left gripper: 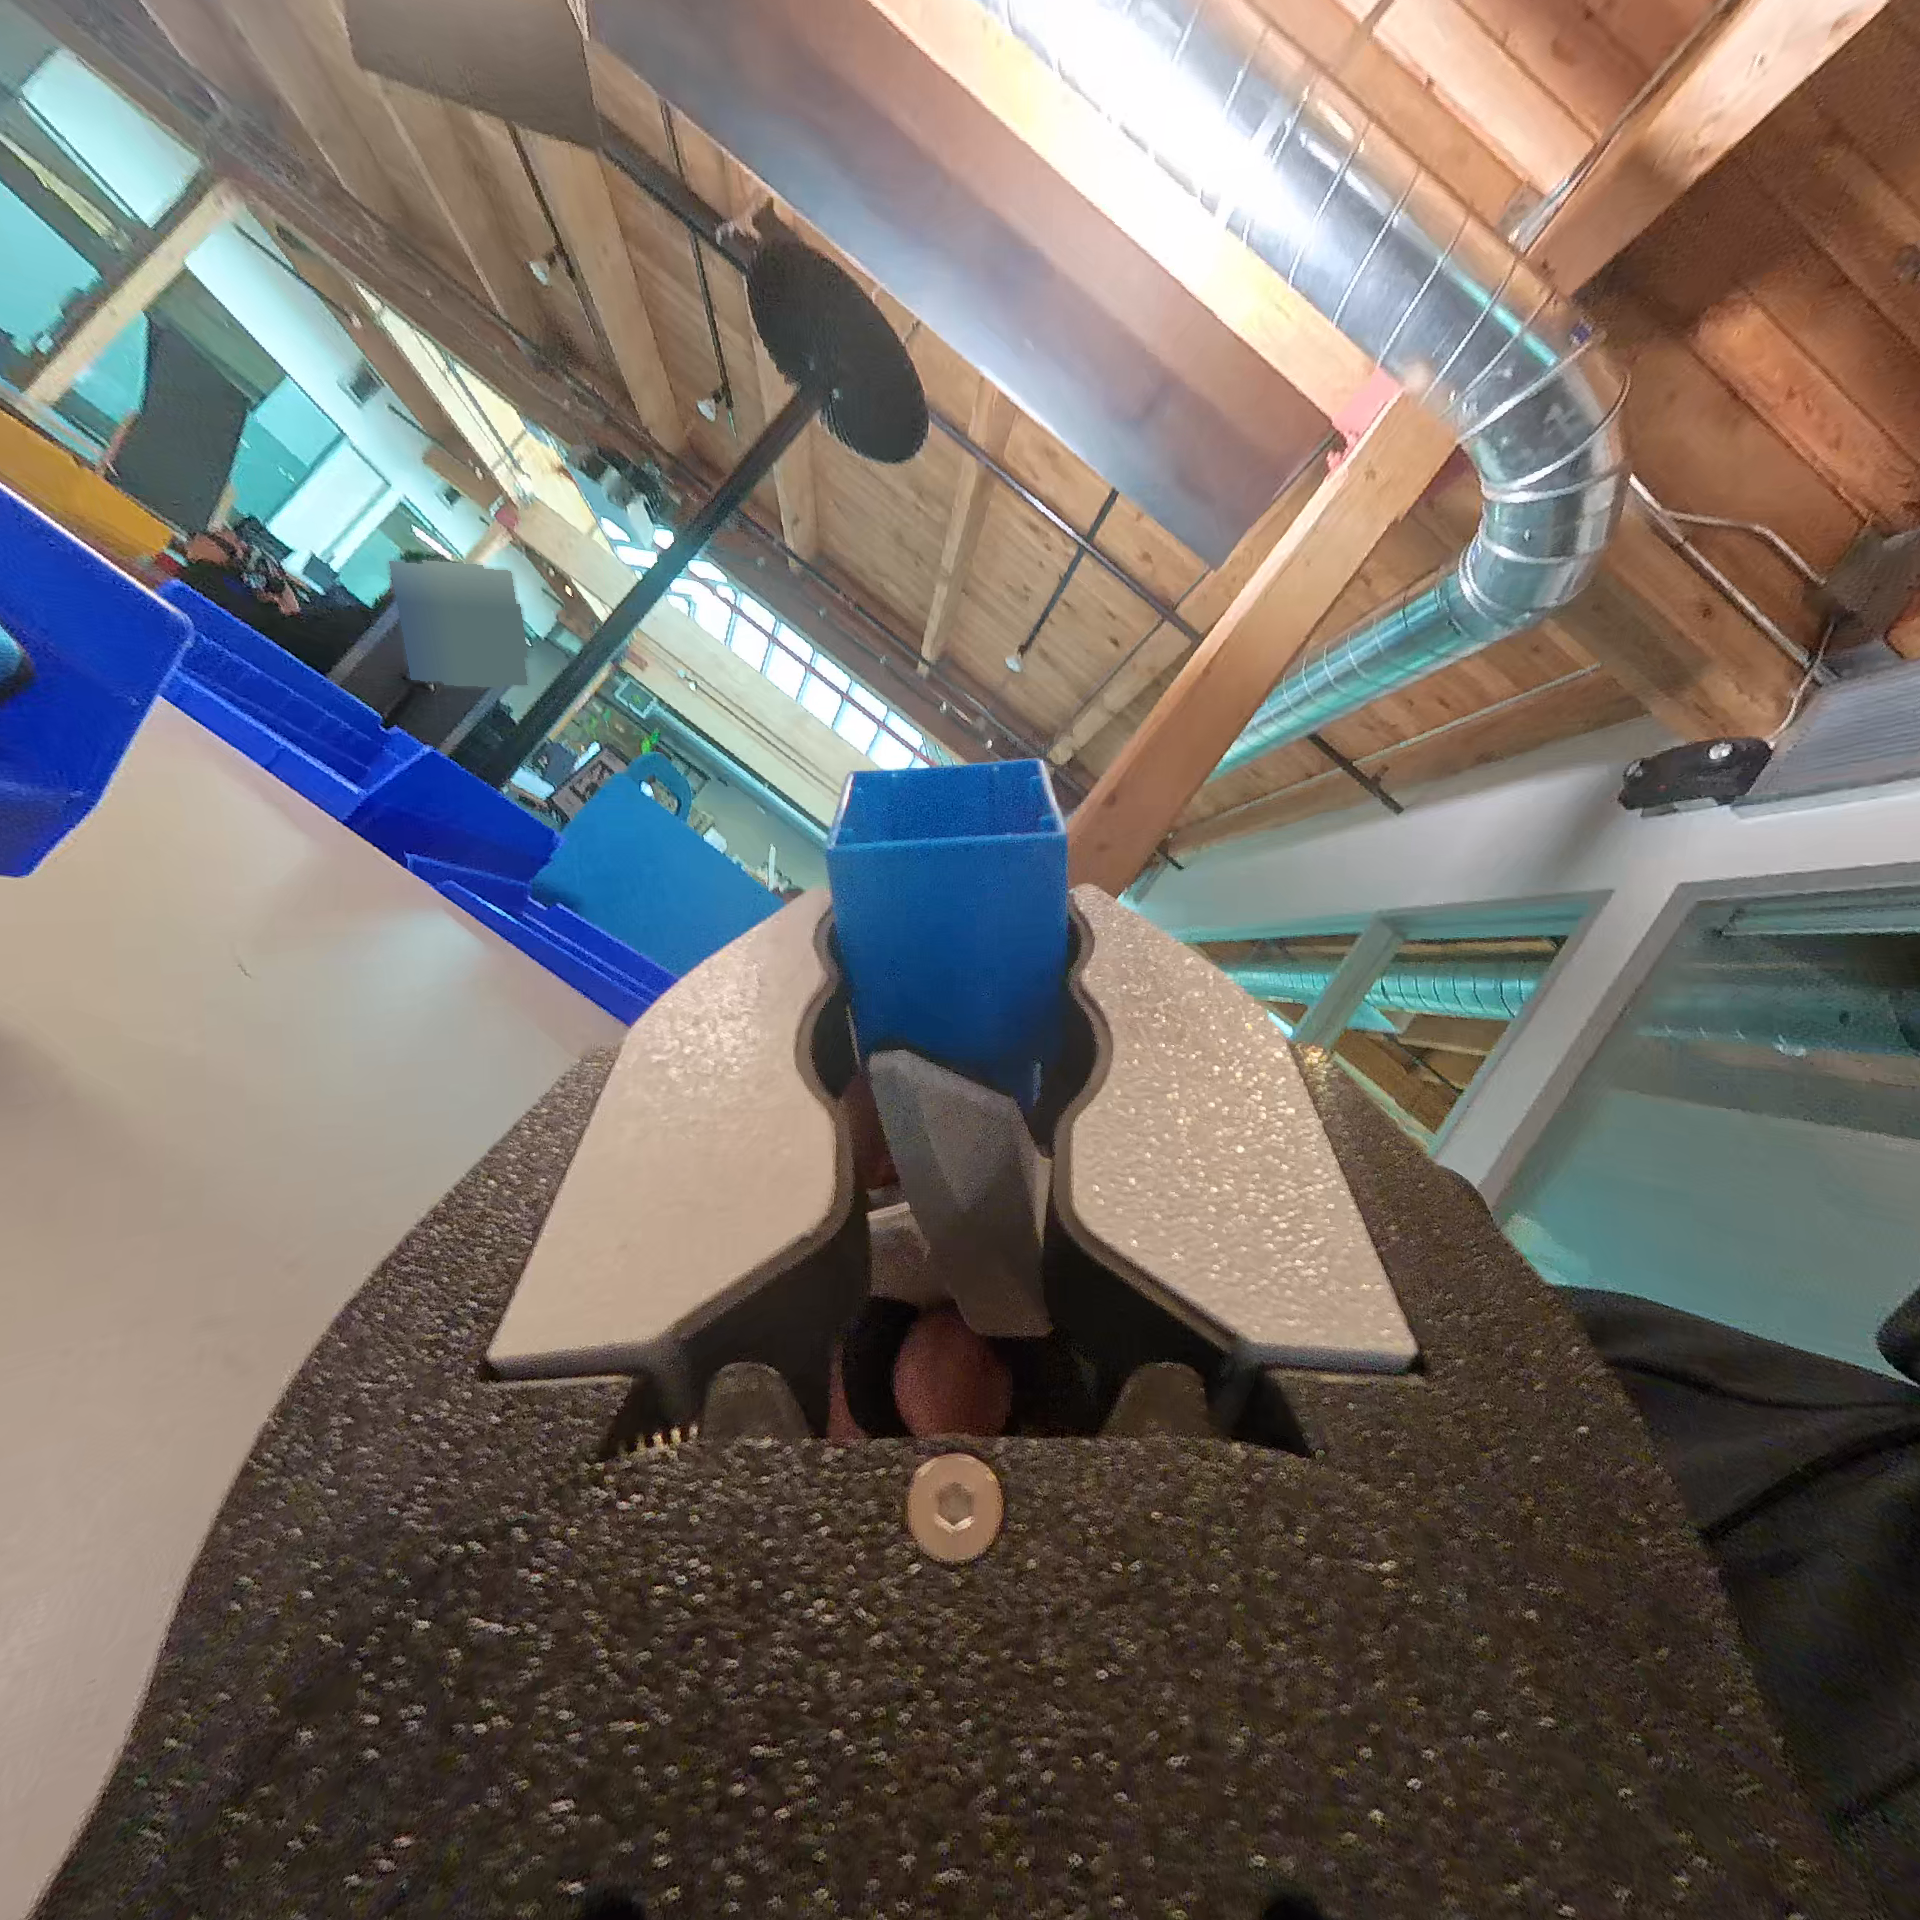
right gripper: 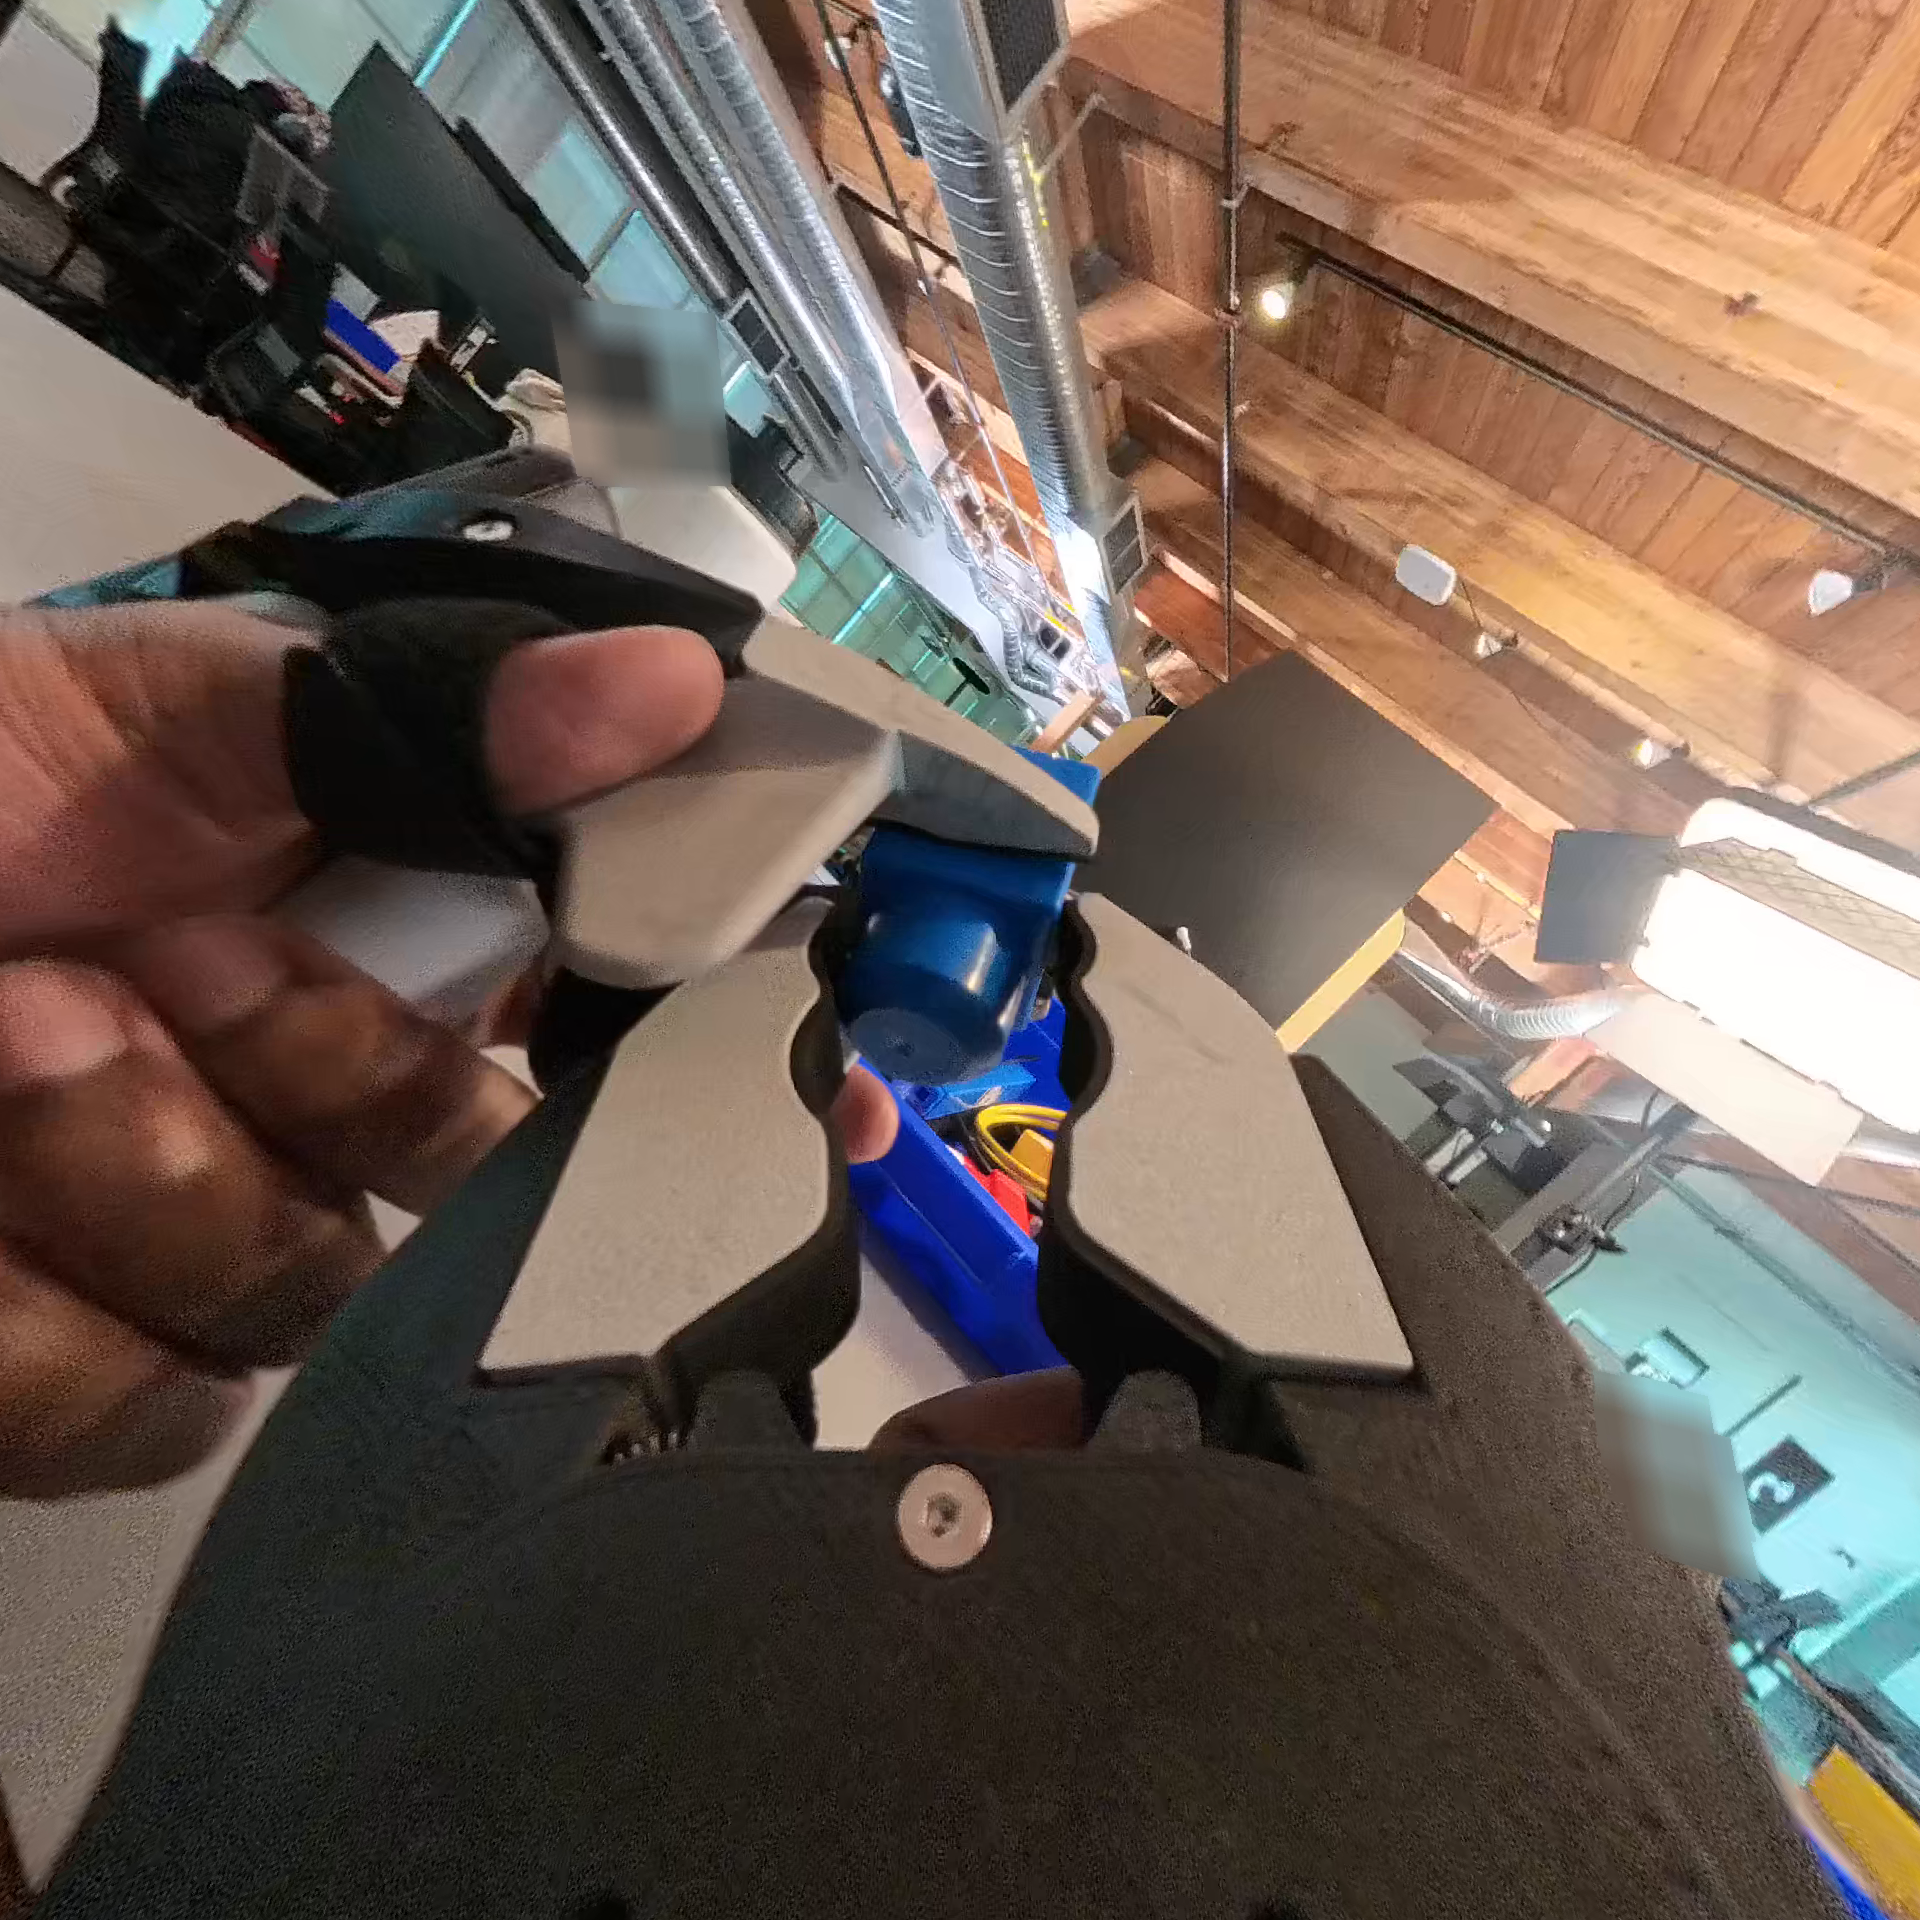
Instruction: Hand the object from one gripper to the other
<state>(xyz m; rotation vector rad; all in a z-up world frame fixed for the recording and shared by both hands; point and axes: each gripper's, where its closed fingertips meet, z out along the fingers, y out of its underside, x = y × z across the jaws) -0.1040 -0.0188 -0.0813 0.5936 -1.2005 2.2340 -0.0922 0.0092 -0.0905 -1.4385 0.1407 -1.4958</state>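
Note:
The object is a blue plastic part with a square hollow end and a round end. My left gripper is shut on its square body, and the hollow end sticks out past the fingertips. My right gripper is closed around the same part at its round end, with both fingertips against its sides. In the right wrist view the left gripper comes in from the left, clamped across the part and held by a hand. One grey finger of the right gripper shows under the part in the left wrist view.
Both grippers point up at a wooden ceiling with metal ducts. A white table with blue bins lies to the left. A blue bin holding yellow and red items sits below the right gripper. Left and right tips are no more than a few centimetres apart.

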